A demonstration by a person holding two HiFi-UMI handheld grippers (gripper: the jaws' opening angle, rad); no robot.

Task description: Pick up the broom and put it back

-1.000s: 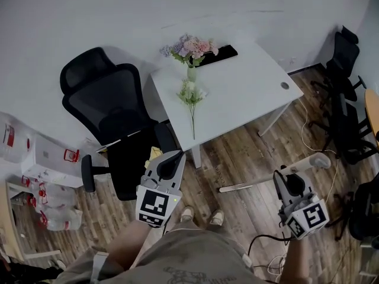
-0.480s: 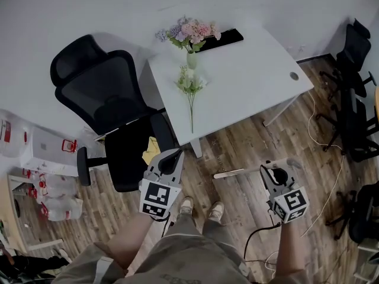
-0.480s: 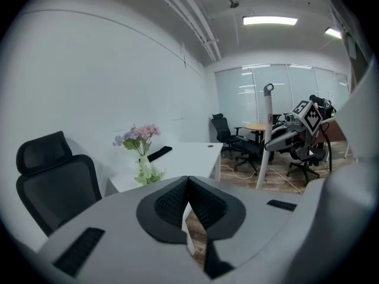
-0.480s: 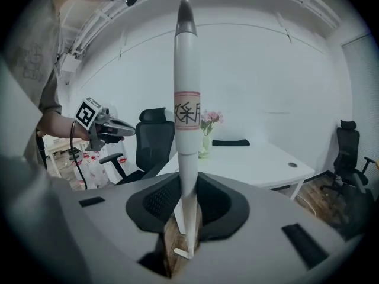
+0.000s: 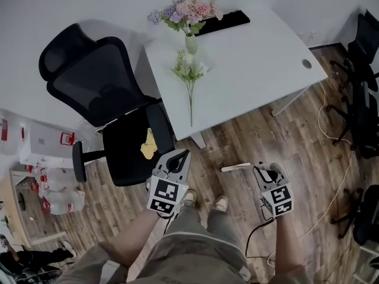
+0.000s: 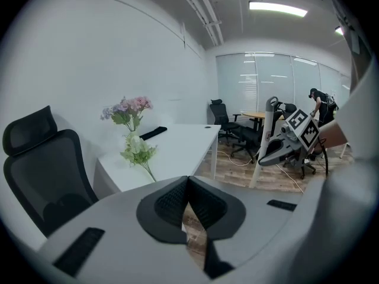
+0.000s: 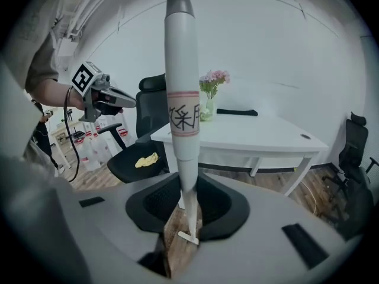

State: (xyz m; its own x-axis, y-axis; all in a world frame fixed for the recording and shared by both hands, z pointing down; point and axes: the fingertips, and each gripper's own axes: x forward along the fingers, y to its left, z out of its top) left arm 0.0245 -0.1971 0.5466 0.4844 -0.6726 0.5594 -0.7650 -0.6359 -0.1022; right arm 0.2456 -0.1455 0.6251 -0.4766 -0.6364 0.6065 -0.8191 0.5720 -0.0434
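Broom (image 7: 180, 99) gripped in my right claw (image 7: 186, 212)
My left claw (image 6: 188, 179) is clenched, empty; both are held just off the table's (image 5: 249, 70) front edge.

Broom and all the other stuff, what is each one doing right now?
Broom: gripped in the right gripper.
Right gripper: shut on the broom.
Left gripper: shut, empty.
Vase: upright on the desk, holding flowers.
Loose flower: lying flat on the desk.
Chair: yellow cloth on its seat.
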